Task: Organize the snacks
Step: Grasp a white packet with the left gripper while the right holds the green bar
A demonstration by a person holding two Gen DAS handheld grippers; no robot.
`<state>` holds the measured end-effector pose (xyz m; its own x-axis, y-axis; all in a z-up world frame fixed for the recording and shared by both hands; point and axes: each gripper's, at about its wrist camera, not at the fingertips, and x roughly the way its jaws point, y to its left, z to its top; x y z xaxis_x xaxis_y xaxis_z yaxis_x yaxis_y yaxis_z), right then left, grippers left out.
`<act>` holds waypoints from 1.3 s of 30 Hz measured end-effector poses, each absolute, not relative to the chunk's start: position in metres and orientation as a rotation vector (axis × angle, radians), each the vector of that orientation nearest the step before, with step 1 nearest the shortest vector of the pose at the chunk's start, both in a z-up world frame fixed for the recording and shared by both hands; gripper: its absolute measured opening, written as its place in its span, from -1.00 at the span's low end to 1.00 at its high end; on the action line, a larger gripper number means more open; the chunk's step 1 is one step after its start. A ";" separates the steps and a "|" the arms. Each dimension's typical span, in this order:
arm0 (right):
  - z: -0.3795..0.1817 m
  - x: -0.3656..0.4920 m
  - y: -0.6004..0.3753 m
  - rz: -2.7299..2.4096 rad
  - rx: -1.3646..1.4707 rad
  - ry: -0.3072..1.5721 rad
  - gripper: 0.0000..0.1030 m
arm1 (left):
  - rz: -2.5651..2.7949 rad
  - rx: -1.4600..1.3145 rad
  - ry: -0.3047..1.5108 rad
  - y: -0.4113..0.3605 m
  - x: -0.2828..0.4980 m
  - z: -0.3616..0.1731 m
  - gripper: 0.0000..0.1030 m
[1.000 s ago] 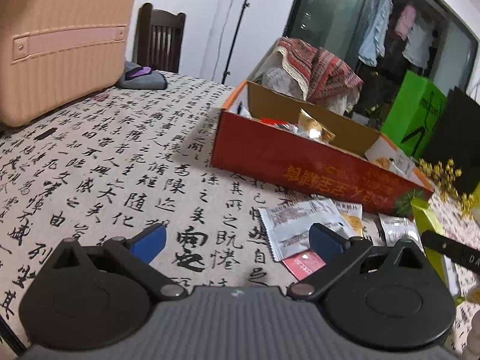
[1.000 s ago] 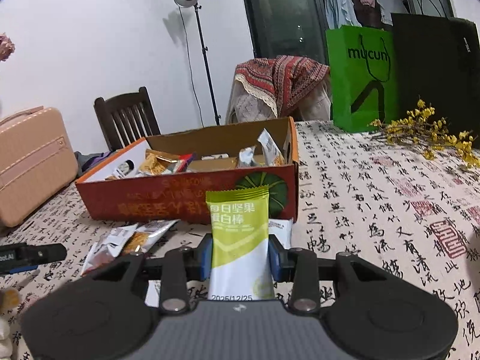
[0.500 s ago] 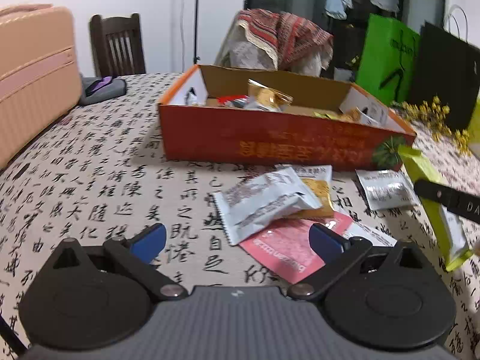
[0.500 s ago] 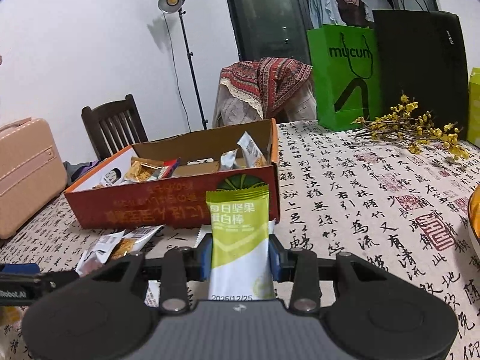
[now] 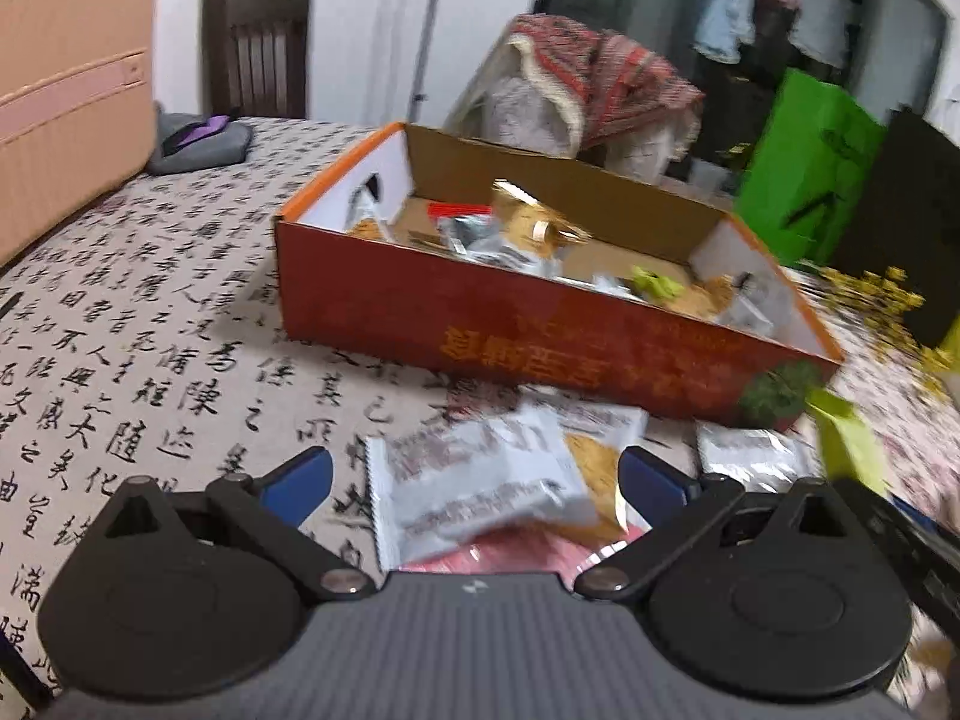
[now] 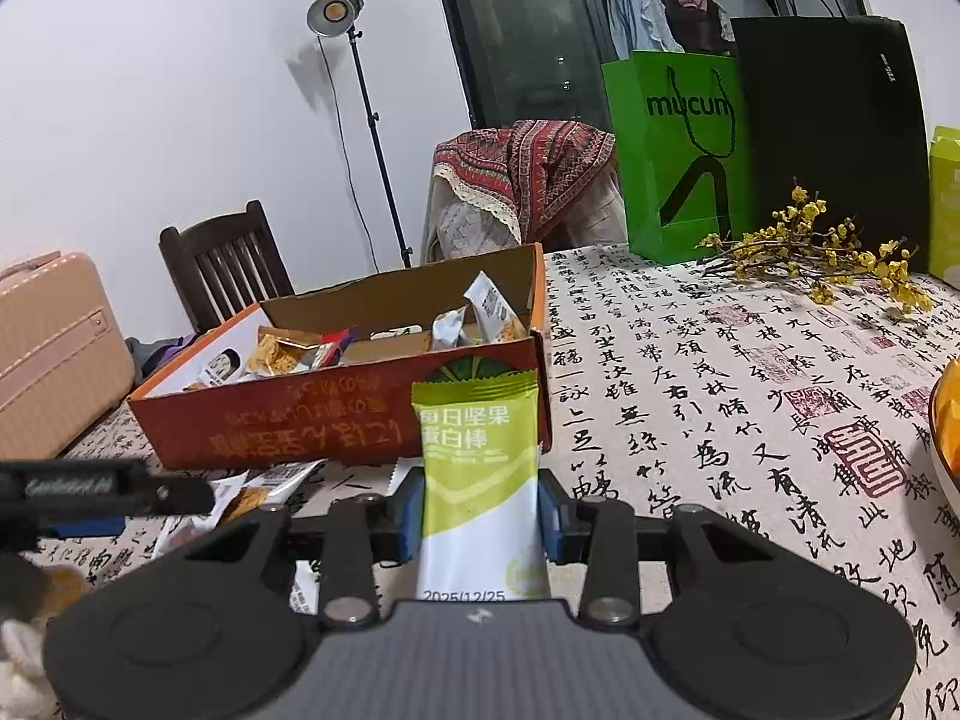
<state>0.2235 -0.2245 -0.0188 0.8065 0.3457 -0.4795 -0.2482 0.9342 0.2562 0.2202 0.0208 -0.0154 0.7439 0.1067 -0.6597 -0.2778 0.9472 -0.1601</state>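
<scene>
Left fingers (image 5: pixel 312 483) nearer wrappers (image 5: pixel 480 483), wide

A matt cardboard box (image 6: pixel 336 414) sat on a printed cloth table cover (image 6: pixel 690 396). The green snack packet (image 6: pixel 480 468) looked like smooth, slightly glossy plastic film.

Your right gripper (image 6: pixel 483 510): angled down toward the table, blue pads pressed against both long edges of the green-and-white snack packet (image 6: pixel 480 480), which stands upright between them.

Your left gripper (image 5: pixel 474 480): also pitched downward, jaws spread wide, blue fingertips (image 5: pixel 300 480) well apart and clamping nothing. In the right wrist view its dark finger reaches in from the left edge.
</scene>
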 end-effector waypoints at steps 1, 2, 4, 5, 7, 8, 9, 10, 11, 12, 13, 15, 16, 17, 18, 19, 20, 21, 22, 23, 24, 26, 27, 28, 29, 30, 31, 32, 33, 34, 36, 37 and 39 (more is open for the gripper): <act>-0.019 0.224 -0.224 0.319 0.184 0.547 -0.28 | 0.235 -0.258 0.705 0.022 0.224 -0.017 1.00; -0.019 0.224 -0.224 0.318 0.184 0.549 -0.28 | 0.254 -0.269 0.713 0.023 0.228 -0.019 1.00; -0.020 0.225 -0.225 0.311 0.185 0.558 -0.27 | 0.248 -0.306 0.735 0.028 0.233 -0.025 1.00; -0.020 0.226 -0.226 0.308 0.188 0.561 -0.27 | 0.234 -0.323 0.755 0.030 0.235 -0.029 1.00; -0.021 0.228 -0.227 0.306 0.196 0.567 -0.27 | 0.231 -0.313 0.750 0.030 0.235 -0.029 1.00; -0.021 0.228 -0.227 0.305 0.196 0.570 -0.27 | 0.228 -0.317 0.746 0.030 0.234 -0.030 1.00; -0.022 0.228 -0.227 0.304 0.195 0.572 -0.27 | 0.222 -0.320 0.741 0.030 0.234 -0.030 1.00; -0.022 0.228 -0.227 0.303 0.194 0.572 -0.27 | 0.218 -0.313 0.736 0.029 0.233 -0.031 1.00; -0.022 0.228 -0.227 0.304 0.194 0.571 -0.27 | 0.218 -0.290 0.736 0.027 0.234 -0.032 1.00; -0.021 0.228 -0.226 0.305 0.193 0.570 -0.27 | 0.217 -0.260 0.741 0.023 0.234 -0.033 1.00; -0.022 0.228 -0.226 0.305 0.191 0.570 -0.27 | 0.211 -0.232 0.745 0.019 0.235 -0.034 1.00; -0.022 0.228 -0.226 0.303 0.186 0.574 -0.26 | 0.195 -0.222 0.737 0.014 0.233 -0.035 0.95; -0.023 0.229 -0.225 0.302 0.184 0.578 -0.26 | 0.190 -0.225 0.731 0.014 0.232 -0.034 0.85; -0.023 0.229 -0.225 0.301 0.183 0.581 -0.26 | 0.189 -0.231 0.725 0.015 0.231 -0.034 0.79; -0.023 0.230 -0.225 0.300 0.182 0.583 -0.26 | 0.192 -0.240 0.718 0.017 0.229 -0.033 0.67; -0.023 0.230 -0.225 0.299 0.181 0.584 -0.26 | 0.193 -0.247 0.712 0.018 0.228 -0.033 0.58; -0.024 0.230 -0.225 0.298 0.179 0.585 -0.26 | 0.191 -0.254 0.707 0.020 0.227 -0.032 0.53; -0.024 0.230 -0.225 0.296 0.177 0.586 -0.26 | 0.191 -0.258 0.703 0.021 0.226 -0.032 0.46; -0.024 0.230 -0.224 0.295 0.176 0.587 -0.26 | 0.190 -0.264 0.696 0.022 0.224 -0.032 0.39; -0.024 0.230 -0.224 0.293 0.176 0.588 -0.26 | 0.191 -0.271 0.692 0.024 0.223 -0.032 0.35; -0.024 0.230 -0.225 0.292 0.175 0.588 -0.26 | 0.192 -0.280 0.685 0.025 0.222 -0.031 0.33; -0.025 0.231 -0.224 0.289 0.172 0.589 -0.26 | 0.191 -0.285 0.677 0.027 0.221 -0.031 0.27; -0.025 0.231 -0.224 0.287 0.171 0.590 -0.26 | 0.192 -0.282 0.674 0.027 0.220 -0.031 0.22; -0.025 0.231 -0.224 0.286 0.170 0.590 -0.26 | 0.189 -0.282 0.669 0.027 0.219 -0.030 0.16; -0.025 0.231 -0.224 0.286 0.171 0.588 -0.26 | 0.185 -0.285 0.663 0.028 0.219 -0.030 0.12; -0.024 0.230 -0.224 0.286 0.172 0.585 -0.26 | 0.180 -0.289 0.654 0.028 0.217 -0.028 0.04; -0.024 0.230 -0.225 0.287 0.173 0.581 -0.26 | 0.180 -0.292 0.641 0.029 0.215 -0.027 -0.11; -0.024 0.230 -0.225 0.287 0.173 0.578 -0.26 | 0.186 -0.292 0.630 0.029 0.213 -0.025 -0.14; -0.024 0.229 -0.225 0.286 0.172 0.576 -0.26 | 0.191 -0.291 0.619 0.029 0.211 -0.024 -0.21; -0.024 0.230 -0.225 0.283 0.170 0.576 -0.26 | 0.195 -0.289 0.608 0.029 0.209 -0.023 -0.29; -0.025 0.230 -0.224 0.276 0.166 0.581 -0.26 | 0.198 -0.281 0.586 0.028 0.206 -0.020 -0.42; -0.025 0.231 -0.224 0.274 0.167 0.582 -0.26 | 0.192 -0.283 0.578 0.028 0.205 -0.018 -0.53; -0.024 0.231 -0.225 0.267 0.169 0.579 -0.26 | 0.186 -0.282 0.558 0.027 0.201 -0.014 -0.64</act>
